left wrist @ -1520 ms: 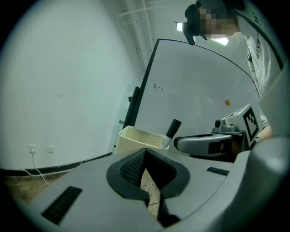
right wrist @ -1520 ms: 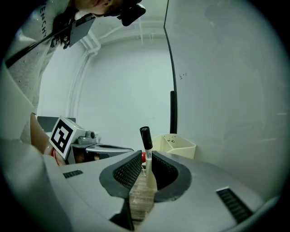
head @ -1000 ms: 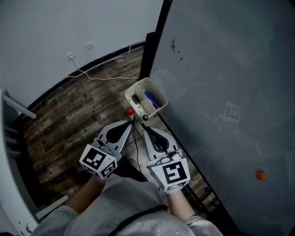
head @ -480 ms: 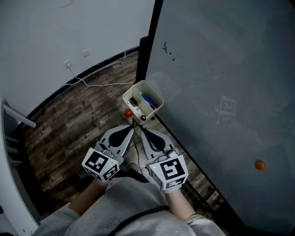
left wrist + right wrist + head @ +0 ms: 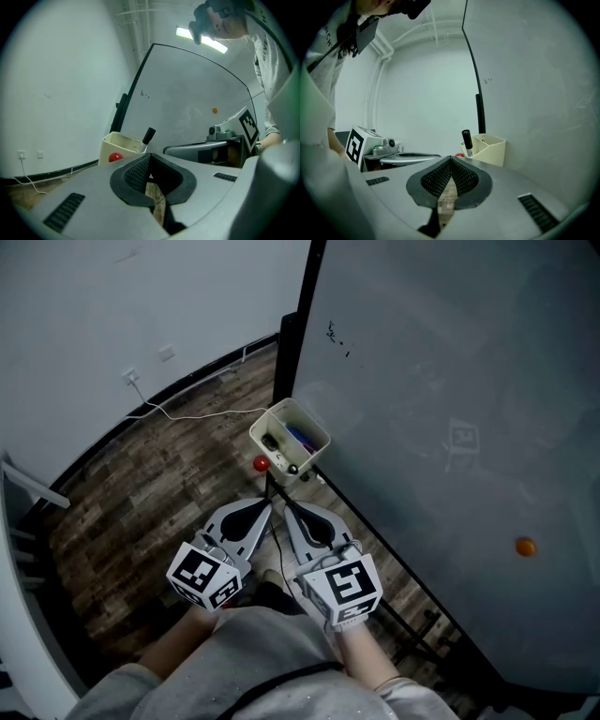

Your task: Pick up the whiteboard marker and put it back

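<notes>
Head view has the left tongs and the right tongs held low and side by side over the wooden floor, with both tips aimed at the cream holder fixed at the lower edge of the whiteboard. In the left gripper view the jaws of the left tongs are seen pressed together at the tips, with only floor visible through the gap behind them and nothing gripped. In the right gripper view the right tongs are likewise shut and empty.

The whiteboard marker is seen standing at the near corner of the holder, black cap upward and slightly tilted; whether it sits inside the wall or leans against it cannot be told. It lies ahead of both tips and well apart from them. A red ball is seen just beside the holder, and an orange magnet on the board farther right.

The paired, shut, level posture is judged to be a ready stance facing the holder, so that either tool can be brought forward. The pickup is judged not yet begun: the jaws would have to be parted before the cap could be taken.
</notes>
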The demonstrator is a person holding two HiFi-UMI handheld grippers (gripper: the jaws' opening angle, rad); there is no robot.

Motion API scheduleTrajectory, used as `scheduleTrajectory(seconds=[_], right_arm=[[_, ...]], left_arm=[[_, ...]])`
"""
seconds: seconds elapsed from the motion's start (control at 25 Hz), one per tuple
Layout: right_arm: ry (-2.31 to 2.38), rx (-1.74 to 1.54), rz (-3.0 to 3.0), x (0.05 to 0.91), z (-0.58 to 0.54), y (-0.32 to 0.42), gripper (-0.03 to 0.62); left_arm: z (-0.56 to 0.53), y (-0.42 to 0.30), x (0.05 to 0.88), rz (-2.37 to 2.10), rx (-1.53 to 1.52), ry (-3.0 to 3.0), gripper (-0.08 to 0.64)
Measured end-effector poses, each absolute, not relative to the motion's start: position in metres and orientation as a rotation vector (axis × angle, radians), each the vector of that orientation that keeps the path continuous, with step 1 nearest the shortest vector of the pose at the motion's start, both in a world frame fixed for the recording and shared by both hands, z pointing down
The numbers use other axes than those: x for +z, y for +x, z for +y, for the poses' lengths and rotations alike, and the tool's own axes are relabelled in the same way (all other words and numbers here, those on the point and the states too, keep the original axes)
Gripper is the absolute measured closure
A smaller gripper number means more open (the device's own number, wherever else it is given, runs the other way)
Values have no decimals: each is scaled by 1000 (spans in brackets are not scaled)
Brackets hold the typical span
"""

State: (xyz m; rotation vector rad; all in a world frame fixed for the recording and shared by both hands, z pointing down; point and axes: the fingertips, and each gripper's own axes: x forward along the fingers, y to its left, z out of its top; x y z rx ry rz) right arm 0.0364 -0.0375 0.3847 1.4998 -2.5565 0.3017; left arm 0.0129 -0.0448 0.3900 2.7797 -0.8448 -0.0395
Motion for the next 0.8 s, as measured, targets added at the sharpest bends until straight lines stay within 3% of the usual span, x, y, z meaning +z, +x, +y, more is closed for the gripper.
scheduleTrajectory(seconds=[0.8], right_arm=[[1549,305,-2531,387,-6,29,574]], left_arm=[[-8,1,396,-825,-51,2762,549]])
